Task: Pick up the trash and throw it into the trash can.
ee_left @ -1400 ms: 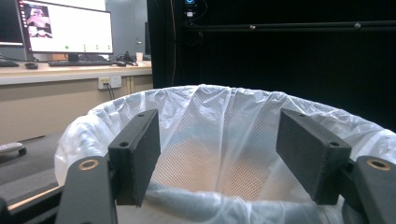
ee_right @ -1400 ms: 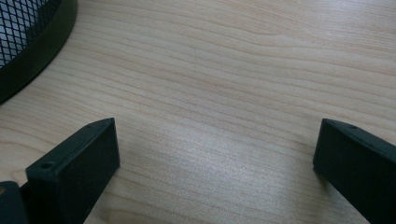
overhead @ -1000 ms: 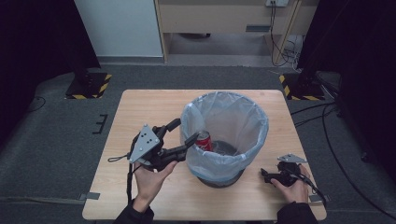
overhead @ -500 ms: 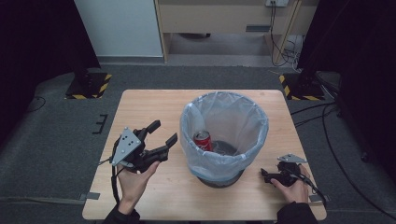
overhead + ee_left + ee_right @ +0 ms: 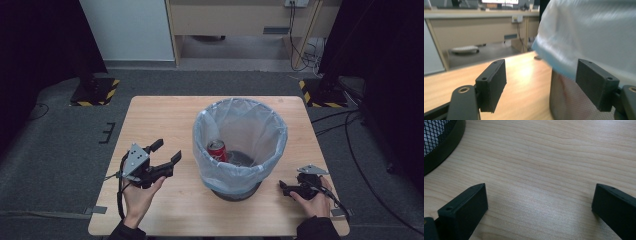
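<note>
red soda can (image 5: 217, 150) lies inside the black mesh waste bin lined with a translucent pale-blue plastic bag (image 5: 240, 172), at the lower left of the bin's interior in the high view, leaning against the liner wall. judged: the drop is done; the can is clear of both tongs.

left tongs (image 5: 166, 152), lower left of the high view, held off the light wooden tabletop (image 5: 160, 115) beside the bin. its jaws have just been opening and now stand apart, with nothing between them; the left gripper view shows bare wood and the bag's bulge (image 5: 594, 37) beyond the black pads (image 5: 491, 85).

right tongs (image 5: 283, 188), lower right of the high view, low over the tabletop just beside the bin's base. jaws wide, nothing held; the right gripper view shows plain wood grain between them and the mesh base (image 5: 439, 142) at upper left.

no other loose item seen on the tabletop. judged: little left beyond setting the tongs down.
</note>
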Demonstrator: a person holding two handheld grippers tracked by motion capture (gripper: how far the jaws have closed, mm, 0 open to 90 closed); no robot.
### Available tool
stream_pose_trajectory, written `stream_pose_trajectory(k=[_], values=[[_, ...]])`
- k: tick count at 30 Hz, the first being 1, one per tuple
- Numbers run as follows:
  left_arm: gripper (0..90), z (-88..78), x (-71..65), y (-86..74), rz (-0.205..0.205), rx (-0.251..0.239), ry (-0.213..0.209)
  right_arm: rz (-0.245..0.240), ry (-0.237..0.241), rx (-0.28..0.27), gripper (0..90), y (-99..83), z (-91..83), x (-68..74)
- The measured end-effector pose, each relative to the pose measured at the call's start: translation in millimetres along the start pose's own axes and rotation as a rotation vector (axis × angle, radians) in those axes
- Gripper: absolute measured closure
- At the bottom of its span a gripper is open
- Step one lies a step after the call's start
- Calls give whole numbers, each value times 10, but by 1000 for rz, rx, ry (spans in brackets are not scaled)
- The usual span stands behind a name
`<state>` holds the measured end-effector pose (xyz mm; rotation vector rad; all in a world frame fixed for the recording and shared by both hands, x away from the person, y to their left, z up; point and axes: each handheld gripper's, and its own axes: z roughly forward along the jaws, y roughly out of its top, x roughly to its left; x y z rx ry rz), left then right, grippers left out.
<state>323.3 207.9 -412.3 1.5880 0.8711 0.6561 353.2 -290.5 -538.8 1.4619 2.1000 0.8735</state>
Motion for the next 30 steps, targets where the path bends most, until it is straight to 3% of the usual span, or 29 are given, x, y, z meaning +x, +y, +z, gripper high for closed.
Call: stream_pose_trajectory(k=[2, 4, 8, 12, 14, 15, 17, 18, 21, 23, 24, 30], values=[[231, 25, 50, -146, -14, 49, 8, 1, 0, 0, 5, 0, 0, 0], [223, 33, 60, -184, -14, 65, 9, 0, 0, 0, 5, 0, 0, 0], [206, 103, 138, -425, -27, 165, 30, 0, 0, 0, 5, 0, 0, 0], [195, 149, 185, -565, -35, 216, 45, 0, 0, 0, 5, 0, 0, 0], [184, 189, 236, -711, -41, 282, 62, 0, 0, 0, 5, 0, 0, 0], [179, 189, 236, -711, -41, 282, 62, 0, 0, 0, 5, 0, 0, 0], [169, 204, 304, -867, -53, 355, 80, 0, 0, 0, 5, 0, 0, 0], [166, 204, 304, -867, -53, 355, 80, 0, 0, 0, 5, 0, 0, 0], [151, 173, 374, -1028, -80, 428, 109, 0, 0, 0, 5, 0, 0, 0], [148, 167, 387, -1067, -76, 445, 120, 0, 0, 0, 5, 0, 0, 0], [146, 149, 428, -1127, -33, 494, 156, 1, 0, 0, 5, 0, 0, 0], [136, 148, 490, -1191, -53, 540, 184, 0, 0, 0, 5, 0, 0, 0]])
